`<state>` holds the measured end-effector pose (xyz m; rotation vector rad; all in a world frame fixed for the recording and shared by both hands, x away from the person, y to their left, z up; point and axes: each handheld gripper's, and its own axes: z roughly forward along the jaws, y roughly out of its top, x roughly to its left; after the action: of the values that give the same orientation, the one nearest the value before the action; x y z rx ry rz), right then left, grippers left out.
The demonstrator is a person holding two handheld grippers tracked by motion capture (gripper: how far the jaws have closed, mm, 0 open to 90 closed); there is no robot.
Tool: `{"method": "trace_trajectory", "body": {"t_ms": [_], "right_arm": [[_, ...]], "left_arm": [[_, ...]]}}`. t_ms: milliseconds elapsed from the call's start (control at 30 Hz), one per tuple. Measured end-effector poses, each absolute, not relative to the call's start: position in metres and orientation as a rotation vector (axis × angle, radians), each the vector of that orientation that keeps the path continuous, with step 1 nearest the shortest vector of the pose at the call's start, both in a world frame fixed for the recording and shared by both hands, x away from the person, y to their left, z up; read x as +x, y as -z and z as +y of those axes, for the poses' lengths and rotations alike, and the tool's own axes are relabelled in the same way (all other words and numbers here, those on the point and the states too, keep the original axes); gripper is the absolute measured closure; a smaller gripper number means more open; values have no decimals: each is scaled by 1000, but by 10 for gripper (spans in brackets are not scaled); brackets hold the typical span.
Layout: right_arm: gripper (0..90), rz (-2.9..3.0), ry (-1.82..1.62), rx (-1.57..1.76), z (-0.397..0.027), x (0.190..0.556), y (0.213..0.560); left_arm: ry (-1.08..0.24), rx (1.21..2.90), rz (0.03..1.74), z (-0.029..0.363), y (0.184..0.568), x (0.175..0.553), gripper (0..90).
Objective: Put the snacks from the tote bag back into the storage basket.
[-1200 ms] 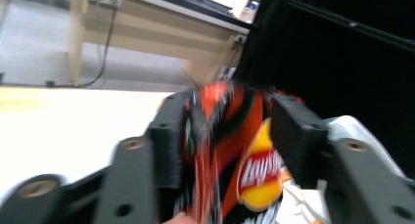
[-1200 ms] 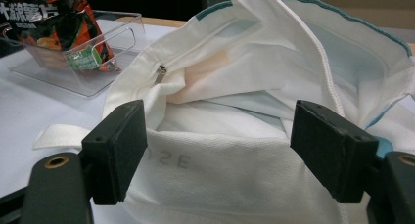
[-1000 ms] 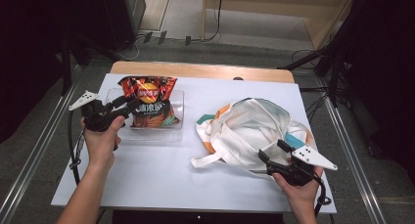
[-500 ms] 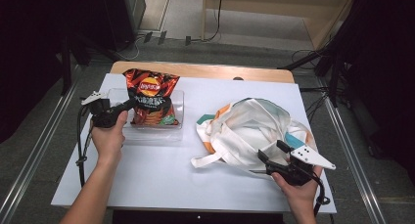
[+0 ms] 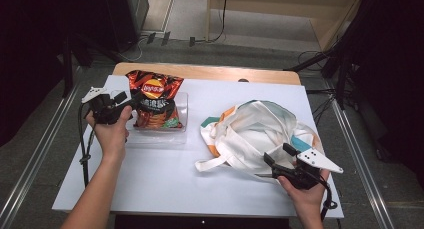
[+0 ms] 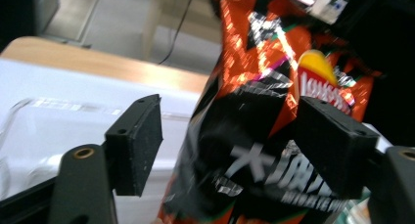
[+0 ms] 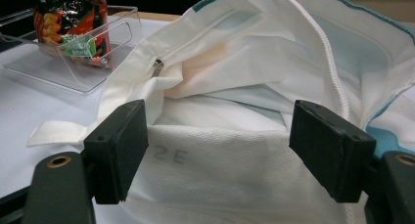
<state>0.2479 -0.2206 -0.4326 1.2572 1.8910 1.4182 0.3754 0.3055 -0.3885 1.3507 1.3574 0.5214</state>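
Left gripper view has my left fingers [image 6: 230, 145] just reopened astride the upright chip bag [image 6: 274, 136] in the far-left clear tray [image 5: 180, 120], while my right fingers [image 7: 235, 150] gape at the tote bag [image 7: 254, 116].

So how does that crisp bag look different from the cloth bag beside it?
The crisp bag is glossy orange-red and black foil with printed lettering; the cloth tote bag is matte white fabric with teal and orange trim. The crisp bag leans puffed up in a clear plastic bin, while the tote bag lies slumped, mouth open, on the white table. The tote bag also spreads wider. Both are soft bags, each with a hand-held gripper at it.
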Motion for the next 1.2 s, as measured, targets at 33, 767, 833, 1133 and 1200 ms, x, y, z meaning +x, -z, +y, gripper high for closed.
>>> {"method": "trace_trajectory", "body": {"t_ms": [33, 767, 833, 1133, 1200], "right_arm": [[225, 1893, -1418, 1256, -221, 248, 433], [227, 1860, -1420, 1253, -226, 246, 430], [227, 1855, -1422, 1255, -227, 246, 430], [226, 1841, -1419, 1259, -231, 246, 429], [226, 1840, -1419, 1258, -231, 246, 429]], "left_arm": [[-532, 1365, 1363, 304, 388, 377, 341], [-573, 1424, 1395, 323, 374, 372, 854], [-583, 1417, 1371, 323, 373, 368, 680], [-648, 1442, 1258, 314, 365, 335, 232], [-650, 1475, 1237, 309, 366, 329, 173]]}}
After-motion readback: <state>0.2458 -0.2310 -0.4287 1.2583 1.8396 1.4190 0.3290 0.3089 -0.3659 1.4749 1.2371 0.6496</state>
